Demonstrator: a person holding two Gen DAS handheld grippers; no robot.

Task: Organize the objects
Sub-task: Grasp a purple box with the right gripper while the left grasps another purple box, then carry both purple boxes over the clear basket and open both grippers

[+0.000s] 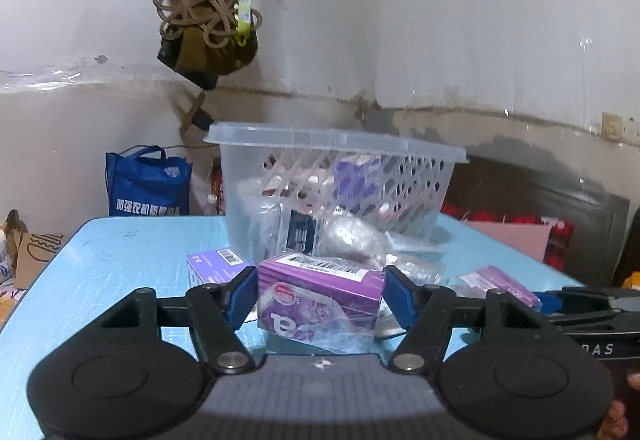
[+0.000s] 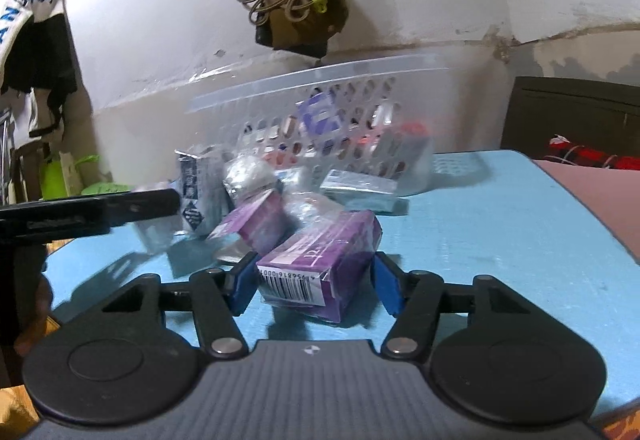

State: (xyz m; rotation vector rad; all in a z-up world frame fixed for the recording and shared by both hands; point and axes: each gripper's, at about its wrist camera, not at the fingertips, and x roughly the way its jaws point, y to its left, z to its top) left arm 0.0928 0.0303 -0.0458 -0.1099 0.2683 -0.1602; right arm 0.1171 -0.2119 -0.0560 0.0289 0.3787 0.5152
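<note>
Although film wrap may make it slippery, the purple carton (image 1: 320,294), light and stiff, is clamped on its flat sides by the left gripper (image 1: 320,294) before the basket (image 1: 336,144); another purple carton (image 2: 320,264) lies between the right gripper's (image 2: 314,282) parted jaws, apparently untouched.

Right gripper (image 2: 314,282) at frame bottom, blue pads either side of a purple barcode box (image 2: 320,264) on the blue table (image 2: 500,232); contact unclear. Tilted clear perforated basket (image 2: 332,120) at center, wrapped packets (image 2: 248,176) spilled before it. Other gripper (image 2: 100,210) at left edge.
</note>
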